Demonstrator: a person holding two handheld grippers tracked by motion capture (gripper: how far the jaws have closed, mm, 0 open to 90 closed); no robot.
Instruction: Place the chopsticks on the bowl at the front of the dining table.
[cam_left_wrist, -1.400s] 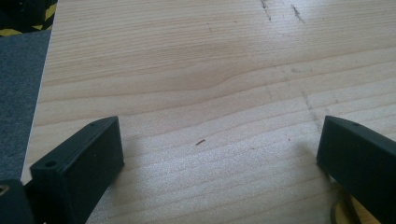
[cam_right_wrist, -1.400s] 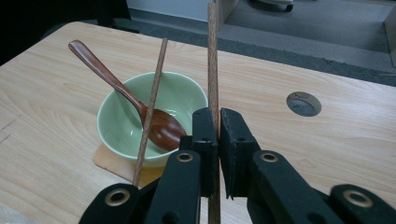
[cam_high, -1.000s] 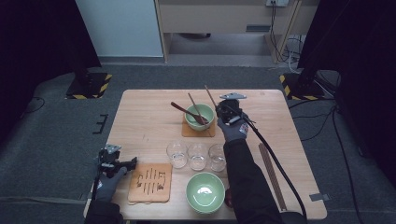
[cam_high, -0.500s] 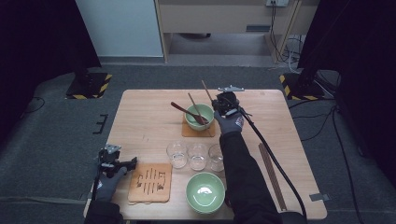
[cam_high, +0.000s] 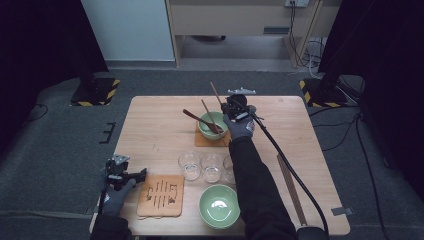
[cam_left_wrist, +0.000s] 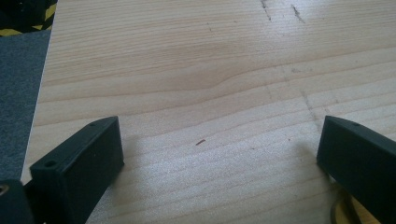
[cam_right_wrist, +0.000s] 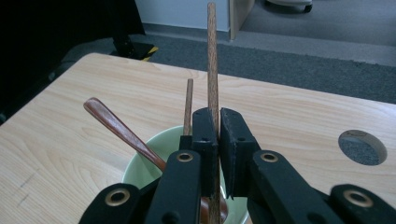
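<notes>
high view: the right claw (cam_high: 235, 111) hangs at the far rim of a green bowl (cam_high: 212, 125) on a brown coaster (cam_high: 201, 141) toward the back of the table (cam_high: 155, 125), clamped on a wooden chopstick (cam_high: 215, 93) that slants up and away. a second chopstick (cam_high: 206, 111) and a brown wooden spoon (cam_high: 197, 119) lean in the same bowl. three clear glasses (cam_high: 190, 164) stand in a row nearer the person, with another green bowl (cam_high: 218, 205) and a slatted wooden mat (cam_high: 161, 194) at the near edge. the left claw (cam_high: 142, 174) rests by the mat.

left gripper view: the left claw's jaws stand wide apart over bare table (nothing between them).

right gripper view: the right claw (cam_right_wrist: 218, 140) pinches the chopstick (cam_right_wrist: 212, 70), which rises upright above the bowl (cam_right_wrist: 140, 168); the spoon (cam_right_wrist: 116, 128) and second chopstick (cam_right_wrist: 188, 105) stand just left.
</notes>
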